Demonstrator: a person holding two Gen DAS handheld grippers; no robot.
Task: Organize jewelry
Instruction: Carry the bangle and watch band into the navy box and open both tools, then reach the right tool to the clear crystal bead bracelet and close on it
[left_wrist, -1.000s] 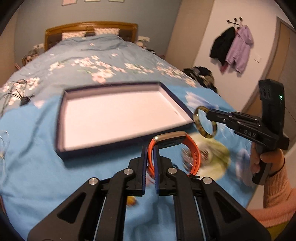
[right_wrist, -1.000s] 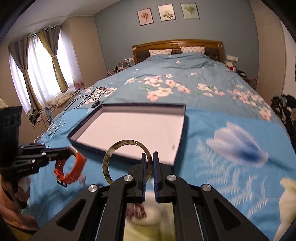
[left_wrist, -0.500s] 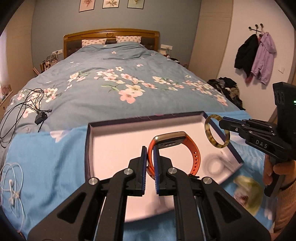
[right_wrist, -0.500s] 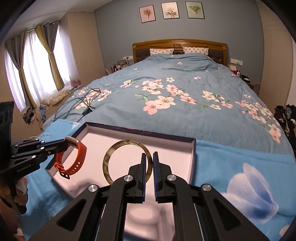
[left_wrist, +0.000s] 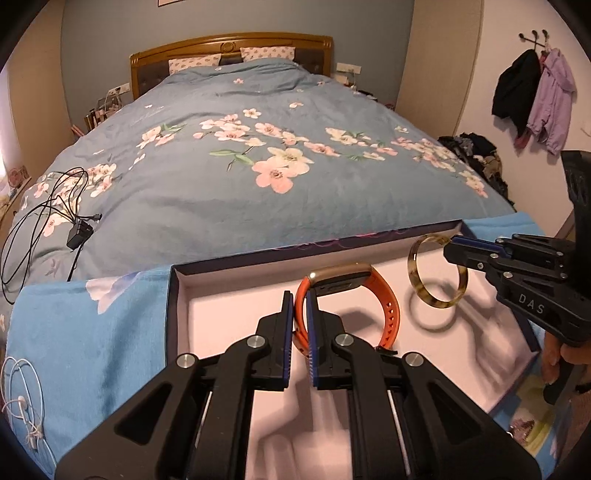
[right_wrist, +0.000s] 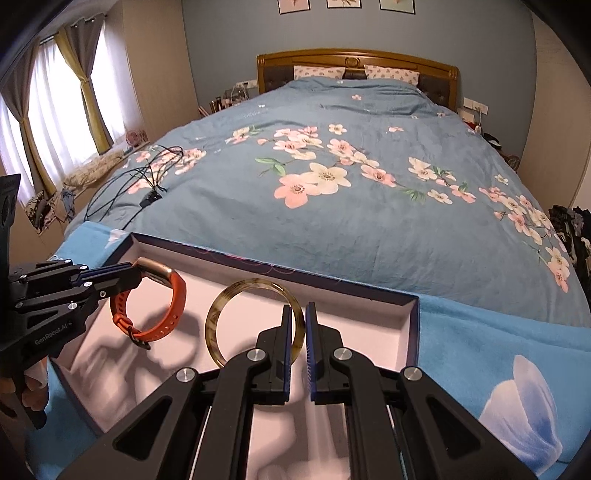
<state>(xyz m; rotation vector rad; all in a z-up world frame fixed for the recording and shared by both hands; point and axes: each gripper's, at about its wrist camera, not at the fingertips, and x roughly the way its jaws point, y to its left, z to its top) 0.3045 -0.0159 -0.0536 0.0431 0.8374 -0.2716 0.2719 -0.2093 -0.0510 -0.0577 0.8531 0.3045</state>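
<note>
Left gripper (left_wrist: 300, 325), bottom centre of its own view, is clamped tight on the strap of the orange watch band (left_wrist: 373, 295), holding it over the box's pale floor. Right gripper (right_wrist: 296, 332), low centre in its view, pinches the tortoiseshell bangle (right_wrist: 229, 299) by the rim, upright, just right of the band. Both pieces hang above the open dark-rimmed box (right_wrist: 413, 332), which sits on a light blue cloth (right_wrist: 480, 332) at the foot of the floral bed (right_wrist: 369, 166). Black cables (left_wrist: 48, 210) lie at far left.
</note>
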